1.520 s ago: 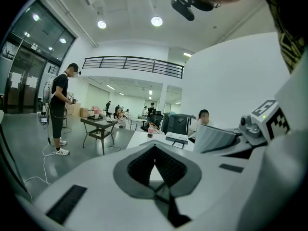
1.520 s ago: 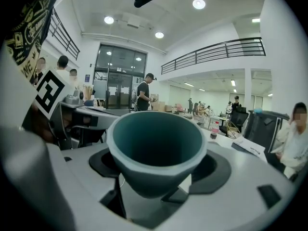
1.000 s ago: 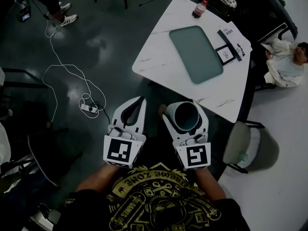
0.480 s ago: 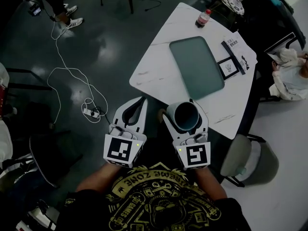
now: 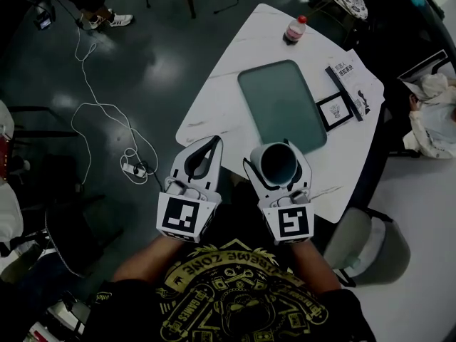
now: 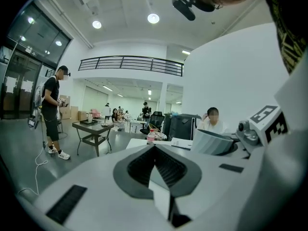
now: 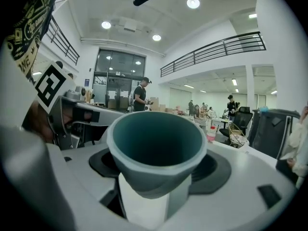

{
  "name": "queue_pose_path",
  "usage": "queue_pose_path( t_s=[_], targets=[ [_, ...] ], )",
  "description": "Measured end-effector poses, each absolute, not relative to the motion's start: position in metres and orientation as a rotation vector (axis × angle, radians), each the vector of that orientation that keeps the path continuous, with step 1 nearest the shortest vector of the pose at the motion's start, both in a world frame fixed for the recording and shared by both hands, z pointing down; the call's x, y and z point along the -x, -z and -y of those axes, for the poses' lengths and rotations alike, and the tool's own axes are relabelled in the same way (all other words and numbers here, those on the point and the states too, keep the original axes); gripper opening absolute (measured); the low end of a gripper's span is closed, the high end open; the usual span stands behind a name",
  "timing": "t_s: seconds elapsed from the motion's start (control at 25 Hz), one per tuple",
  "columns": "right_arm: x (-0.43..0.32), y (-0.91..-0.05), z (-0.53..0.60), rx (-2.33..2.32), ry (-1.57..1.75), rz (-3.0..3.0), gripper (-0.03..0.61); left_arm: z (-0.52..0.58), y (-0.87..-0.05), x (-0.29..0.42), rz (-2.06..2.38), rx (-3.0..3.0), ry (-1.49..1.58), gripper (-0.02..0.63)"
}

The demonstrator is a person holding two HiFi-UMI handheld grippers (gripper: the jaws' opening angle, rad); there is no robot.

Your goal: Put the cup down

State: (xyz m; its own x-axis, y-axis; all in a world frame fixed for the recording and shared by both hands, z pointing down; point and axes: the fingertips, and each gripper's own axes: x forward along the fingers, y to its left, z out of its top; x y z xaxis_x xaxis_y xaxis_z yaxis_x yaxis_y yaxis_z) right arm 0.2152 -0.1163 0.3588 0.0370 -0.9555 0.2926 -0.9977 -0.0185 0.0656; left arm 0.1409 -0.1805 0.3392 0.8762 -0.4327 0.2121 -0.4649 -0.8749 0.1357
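Right gripper (image 5: 279, 169) is clamped on a grey cup (image 5: 277, 161), its two jaws spread wide around the cup's body, so the cup sits upright between them with its dark teal mouth facing up and nothing visible inside. At its 9 o'clock, the left gripper (image 5: 208, 148) has its jaws brought together at the tips with nothing between them. Both are held out in front of the person's chest. Seen from above, the cup lies over the near edge of a white marble-look table (image 5: 228, 84). A grey-green tray (image 5: 281, 105) rests on the table at the cup's 12 o'clock, bare. Beyond it, at 12 o'clock near the far edge, stands a red-capped bottle (image 5: 294, 29), and printed sheets (image 5: 354, 77) lie at 2 o'clock. A white cable (image 5: 92, 98) trails over the dark floor at 10 o'clock.
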Motion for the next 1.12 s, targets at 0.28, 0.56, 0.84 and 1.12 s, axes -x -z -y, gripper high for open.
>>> queue_pose_path(
  t_s=[0.28,0.56,0.84,1.12],
  targets=[
    [-0.258,-0.37,0.136,-2.043,-0.233,2.006,0.383,0.189,-0.341,-0.187,0.675,-2.886,-0.279,-0.008],
    [-0.287,-0.387,0.155,-2.008,-0.26,2.02,0.383,0.202,-0.362,-0.215,0.717,-2.857,-0.338,-0.008],
    [-0.316,-0.409,0.177,-2.02,-0.296,2.032,0.382,0.214,-0.397,-0.237,0.75,-2.807,-0.416,-0.008],
    [-0.346,-0.446,0.188,-1.985,-0.341,1.971,0.382,0.218,-0.433,-0.257,0.771,-2.774,-0.493,-0.008]
  ],
)
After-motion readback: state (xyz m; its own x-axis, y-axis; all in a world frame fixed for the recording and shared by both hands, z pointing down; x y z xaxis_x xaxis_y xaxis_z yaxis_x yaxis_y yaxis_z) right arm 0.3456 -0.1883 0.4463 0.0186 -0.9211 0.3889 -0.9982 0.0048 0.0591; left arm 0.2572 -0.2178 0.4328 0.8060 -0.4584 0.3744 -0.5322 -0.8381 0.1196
